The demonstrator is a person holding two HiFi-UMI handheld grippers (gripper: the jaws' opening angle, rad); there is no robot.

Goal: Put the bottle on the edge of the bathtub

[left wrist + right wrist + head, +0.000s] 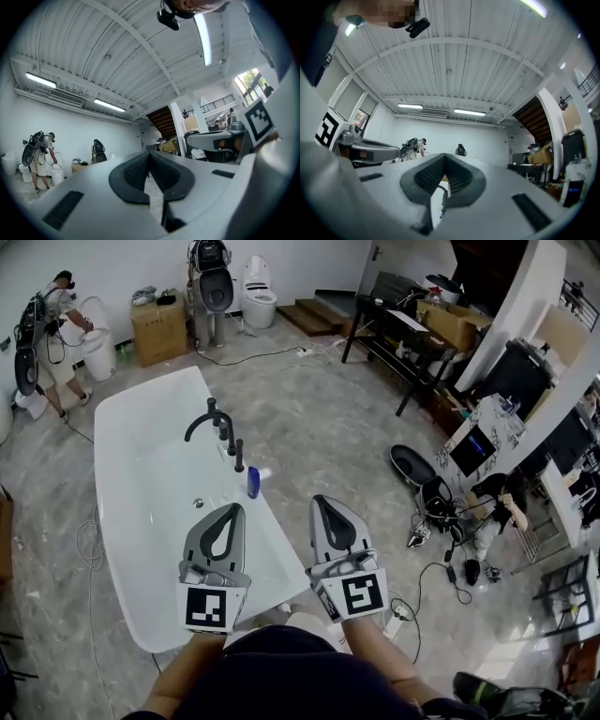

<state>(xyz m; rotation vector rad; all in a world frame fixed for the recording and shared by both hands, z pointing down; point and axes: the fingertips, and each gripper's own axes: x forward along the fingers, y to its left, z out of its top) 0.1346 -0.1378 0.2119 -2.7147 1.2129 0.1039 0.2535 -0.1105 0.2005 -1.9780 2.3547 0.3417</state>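
Note:
A small blue bottle (252, 483) stands upright on the right rim of the white bathtub (120, 418), just in front of the black faucet (214, 425). My left gripper (233, 508) is held over the tub's near right rim, a little short of the bottle, shut and empty. My right gripper (322, 500) hangs beside it over the floor to the right of the tub, also shut with nothing in it. In the left gripper view the left gripper (149, 155) shows closed tips aimed across the room. In the right gripper view the right gripper (445, 156) looks the same.
A person (54, 326) works at the far left by white bins (97, 349). A cardboard box (159, 327) and toilets (258, 292) stand at the back. Dark tables (398, 329) with boxes line the right side. Cables and gear (433, 521) lie on the floor at right.

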